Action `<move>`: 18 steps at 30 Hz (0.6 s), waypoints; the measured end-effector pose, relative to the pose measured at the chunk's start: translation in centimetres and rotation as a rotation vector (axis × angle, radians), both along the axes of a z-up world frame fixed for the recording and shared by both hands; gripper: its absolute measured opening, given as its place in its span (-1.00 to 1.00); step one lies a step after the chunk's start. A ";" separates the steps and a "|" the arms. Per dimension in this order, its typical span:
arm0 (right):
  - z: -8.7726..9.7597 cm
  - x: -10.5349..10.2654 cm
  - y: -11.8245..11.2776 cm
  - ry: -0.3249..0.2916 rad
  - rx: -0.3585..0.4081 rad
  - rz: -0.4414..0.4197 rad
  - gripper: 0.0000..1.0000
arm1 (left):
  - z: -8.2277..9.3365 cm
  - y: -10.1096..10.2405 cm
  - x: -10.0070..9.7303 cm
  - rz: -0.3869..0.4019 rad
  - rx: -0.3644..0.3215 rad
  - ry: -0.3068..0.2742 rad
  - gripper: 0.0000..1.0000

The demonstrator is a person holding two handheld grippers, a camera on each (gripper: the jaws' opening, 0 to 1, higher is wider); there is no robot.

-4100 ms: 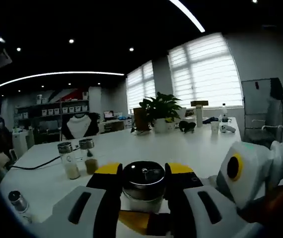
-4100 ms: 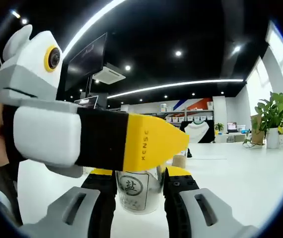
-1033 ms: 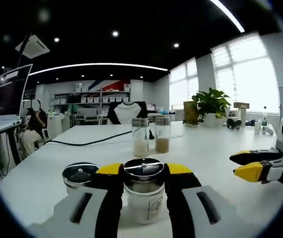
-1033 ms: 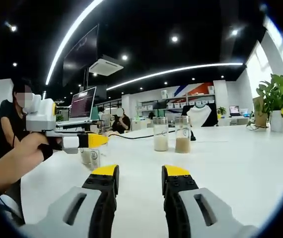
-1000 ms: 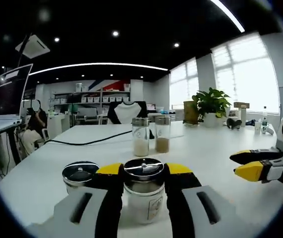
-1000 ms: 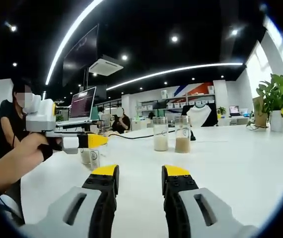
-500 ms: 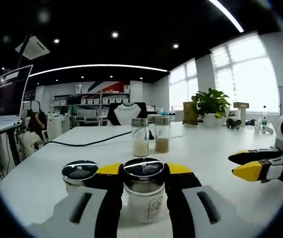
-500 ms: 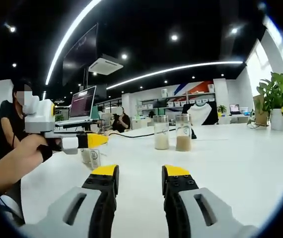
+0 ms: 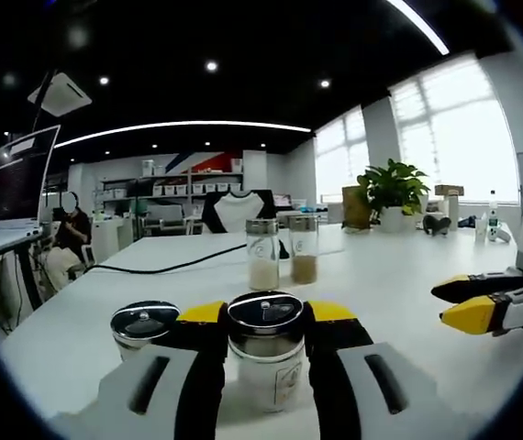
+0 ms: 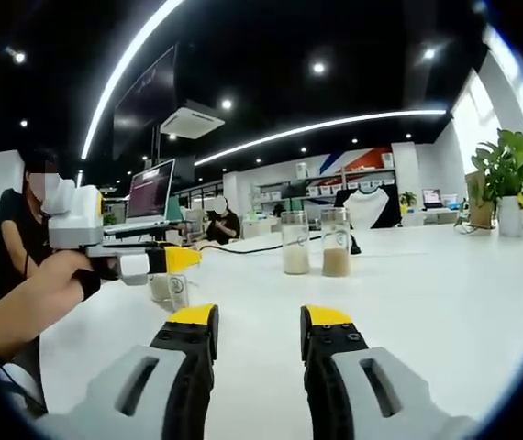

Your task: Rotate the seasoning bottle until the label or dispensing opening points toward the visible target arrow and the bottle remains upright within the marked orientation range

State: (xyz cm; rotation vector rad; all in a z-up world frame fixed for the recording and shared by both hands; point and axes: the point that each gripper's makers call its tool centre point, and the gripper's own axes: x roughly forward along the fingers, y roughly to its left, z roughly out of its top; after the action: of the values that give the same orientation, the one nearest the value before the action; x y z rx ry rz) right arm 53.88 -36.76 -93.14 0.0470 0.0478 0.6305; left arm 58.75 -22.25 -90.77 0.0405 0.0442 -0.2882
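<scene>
While the left gripper (image 9: pixel 263 337) pinches the seasoning bottle (image 9: pixel 265 359) between its jaws, the bottle stands upright on the white surface (image 9: pixel 372 286), its shiny metal cap facing the camera. Just beside it on the left sits a second bottle (image 9: pixel 143 324) with a similar metal cap. Farther back, two glass jars (image 9: pixel 281 251) stand side by side, one with pale powder, one with brown. The right gripper (image 10: pixel 258 323) hovers over the surface with its jaws spread and nothing between them; in the left gripper view its yellow tips come in from the right. In the right gripper view, a hand (image 10: pixel 56 278) holds the left gripper at the left.
</scene>
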 end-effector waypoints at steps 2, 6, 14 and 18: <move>0.0 0.0 0.0 0.001 0.002 0.000 -0.32 | 0.5 0.2 -0.1 0.038 0.002 -0.017 -0.28; 0.1 0.1 0.1 0.001 0.002 0.004 -0.31 | 2.1 -0.4 -0.2 0.054 0.035 -0.068 -0.20; 0.4 0.2 -0.2 0.017 0.016 -0.005 -0.23 | 5.2 -0.9 0.4 0.021 -0.046 -0.085 -0.05; 0.9 0.2 -0.6 0.038 0.022 -0.002 0.06 | 6.1 -0.3 0.9 0.038 -0.063 -0.098 0.20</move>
State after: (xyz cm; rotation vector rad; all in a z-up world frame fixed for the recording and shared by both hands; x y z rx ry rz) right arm 54.09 -37.35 -92.25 0.0807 0.0774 0.6279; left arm 59.69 -22.50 -84.62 -0.0087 -0.0616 -0.2489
